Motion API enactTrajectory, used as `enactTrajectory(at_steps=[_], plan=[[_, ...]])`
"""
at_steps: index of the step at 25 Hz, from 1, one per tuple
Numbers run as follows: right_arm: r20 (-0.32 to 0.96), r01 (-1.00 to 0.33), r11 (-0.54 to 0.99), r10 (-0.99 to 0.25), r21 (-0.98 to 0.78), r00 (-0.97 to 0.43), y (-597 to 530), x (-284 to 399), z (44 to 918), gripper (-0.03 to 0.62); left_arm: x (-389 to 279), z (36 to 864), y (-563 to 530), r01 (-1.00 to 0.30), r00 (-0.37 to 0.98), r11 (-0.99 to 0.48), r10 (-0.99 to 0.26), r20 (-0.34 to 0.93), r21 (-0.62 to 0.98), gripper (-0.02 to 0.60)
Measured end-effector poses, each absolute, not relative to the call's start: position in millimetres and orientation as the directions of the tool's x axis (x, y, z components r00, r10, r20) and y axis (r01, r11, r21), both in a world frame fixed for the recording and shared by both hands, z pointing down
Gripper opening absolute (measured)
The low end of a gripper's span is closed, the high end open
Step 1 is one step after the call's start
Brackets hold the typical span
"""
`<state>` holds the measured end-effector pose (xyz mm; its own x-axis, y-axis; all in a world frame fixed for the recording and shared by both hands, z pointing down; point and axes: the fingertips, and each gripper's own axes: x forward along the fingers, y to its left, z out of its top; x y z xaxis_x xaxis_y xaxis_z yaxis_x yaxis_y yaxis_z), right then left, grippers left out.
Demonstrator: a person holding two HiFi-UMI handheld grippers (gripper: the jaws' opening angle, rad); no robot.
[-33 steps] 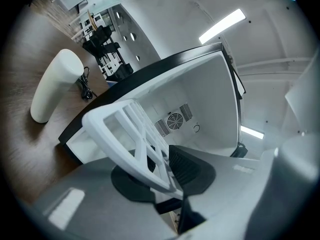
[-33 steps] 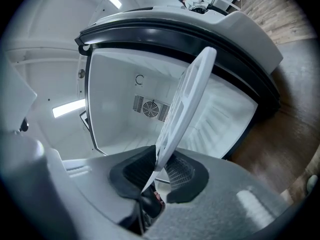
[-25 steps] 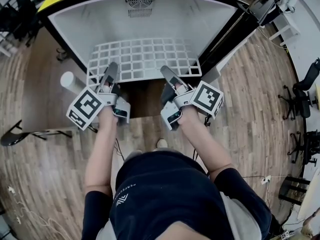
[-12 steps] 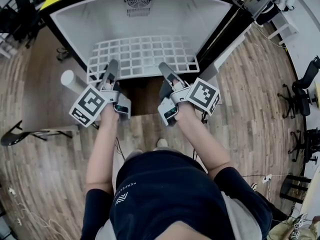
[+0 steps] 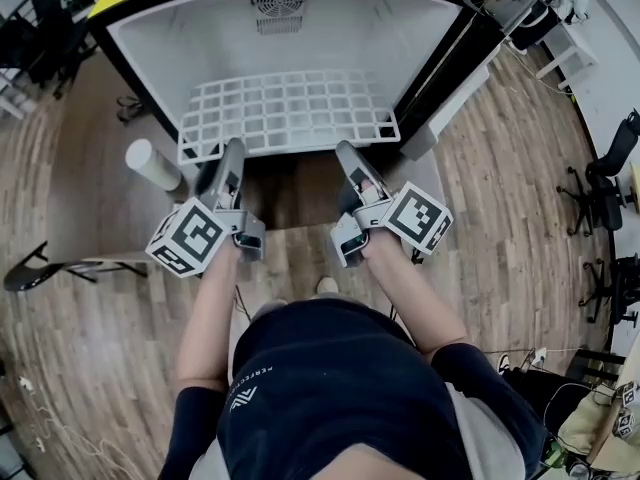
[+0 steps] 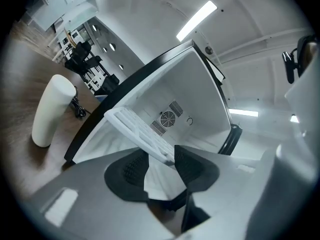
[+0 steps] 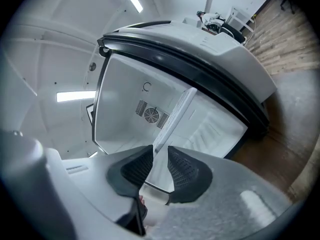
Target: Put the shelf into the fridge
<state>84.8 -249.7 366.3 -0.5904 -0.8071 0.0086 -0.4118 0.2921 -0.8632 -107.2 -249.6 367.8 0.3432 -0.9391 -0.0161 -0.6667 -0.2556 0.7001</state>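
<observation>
Fridge (image 5: 180,28) at 12 o'clock, top cut off; wood floor (image 5: 520,218) around it. Shelf (image 5: 290,108) lay level inside, its side supports hard to make out. Left gripper (image 5: 232,148) and right gripper (image 5: 347,150): fingers had just spread wide, with the shelf's front edge loose between them.

There's a white upright cylinder (image 5: 152,164) standing on the brown wood-plank floor (image 5: 520,198), over on the left. Black office chairs (image 5: 605,183) are parked along the right edge, well apart from it. Low on the left sits a black metal stand (image 5: 60,268), possibly a chair base; it's hard to tell.
</observation>
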Motion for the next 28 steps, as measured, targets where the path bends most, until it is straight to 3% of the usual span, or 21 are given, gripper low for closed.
enactTrajectory(at_steps=[5,9,13,17,28], plan=[[0.028,-0.536,0.335,-0.829,-0.774,-0.559,-235,93,366,0.091,-103,371,-233,-0.708,0.347,-0.268,-0.938,-0.008,0.653,0.167],[0.066,-0.751,0.403,-0.859,-0.524,-0.507,-229,94,359,0.092,-101,364,-225,-0.818,0.309,-0.264,-0.951,0.002,0.512,0.152],[0.088,-0.867,0.413,-0.888,-0.28,-0.451,-229,90,355,0.1,-99,366,-220,-0.903,0.272,-0.243,-0.962,0.033,0.354,0.163],[0.097,-0.895,0.392,-0.903,-0.215,-0.419,-231,89,357,0.1,-97,359,-215,-0.938,0.252,-0.238,-0.968,0.022,0.252,0.163],[0.087,-0.919,0.362,-0.922,-0.154,-0.378,-242,83,353,0.099,-100,360,-217,-0.944,0.237,-0.221,-0.971,0.039,0.247,0.156]])
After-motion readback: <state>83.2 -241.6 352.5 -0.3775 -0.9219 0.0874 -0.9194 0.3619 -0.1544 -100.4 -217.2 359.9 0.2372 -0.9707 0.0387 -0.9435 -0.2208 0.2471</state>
